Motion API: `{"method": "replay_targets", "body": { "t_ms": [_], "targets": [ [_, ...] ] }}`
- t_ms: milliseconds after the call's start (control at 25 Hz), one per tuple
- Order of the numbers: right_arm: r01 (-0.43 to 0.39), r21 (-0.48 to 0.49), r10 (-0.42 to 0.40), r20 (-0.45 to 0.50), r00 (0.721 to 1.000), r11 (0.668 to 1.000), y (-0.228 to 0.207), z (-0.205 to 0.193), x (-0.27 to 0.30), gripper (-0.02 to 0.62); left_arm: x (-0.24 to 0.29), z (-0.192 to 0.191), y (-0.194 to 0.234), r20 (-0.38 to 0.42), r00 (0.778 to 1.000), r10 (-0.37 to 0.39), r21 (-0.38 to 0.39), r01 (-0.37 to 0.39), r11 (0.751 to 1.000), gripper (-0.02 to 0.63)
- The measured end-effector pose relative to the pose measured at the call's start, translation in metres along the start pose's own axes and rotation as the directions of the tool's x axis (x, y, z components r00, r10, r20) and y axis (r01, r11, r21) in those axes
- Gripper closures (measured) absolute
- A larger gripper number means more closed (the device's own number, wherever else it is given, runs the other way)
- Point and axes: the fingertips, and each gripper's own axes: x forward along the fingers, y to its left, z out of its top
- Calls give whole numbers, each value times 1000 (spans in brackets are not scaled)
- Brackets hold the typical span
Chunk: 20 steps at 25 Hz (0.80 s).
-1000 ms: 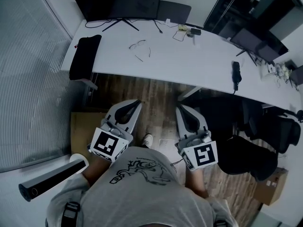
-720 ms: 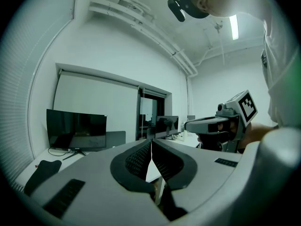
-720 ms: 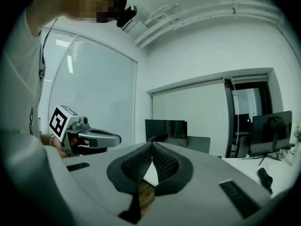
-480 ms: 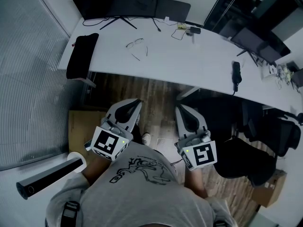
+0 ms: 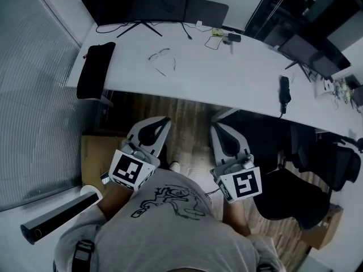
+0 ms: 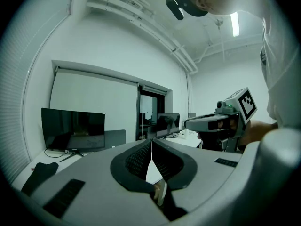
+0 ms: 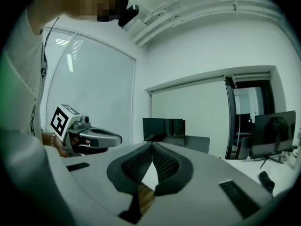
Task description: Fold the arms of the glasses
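From the head view, one pair of glasses lies on the white tabletop, toward its far left corner and just in front of the single monitor. Its arms are spread open. One black pouch lies along the tabletop's left edge, and one slim black device lies close to the near edge at the right. Two grippers show: the left gripper and the right gripper. Both are over the wooden floor, short of the tabletop's near edge and well apart from the glasses.

In the left gripper view, the left gripper has its two jaws pressed together with nothing between them. The right gripper shows once, at the right, and the monitor stands at the left.

In the right gripper view, the right gripper likewise has both jaws closed on each other and empty. The left gripper is seen at the left, and the monitor stands beyond.
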Motion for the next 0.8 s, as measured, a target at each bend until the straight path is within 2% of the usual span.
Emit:
{"method": "replay_targets", "body": {
  "t_ms": [320, 800],
  "targets": [
    [-10, 8, 10, -7, 1000, 1000, -23, 5, 47, 586, 37, 12, 40, 13, 1000, 1, -1, -1, 1000, 583],
    [-14, 15, 14, -29, 999, 1000, -59, 25, 153, 586, 95, 24, 136, -9, 1000, -5, -12, 5, 1000, 583]
  ]
}}
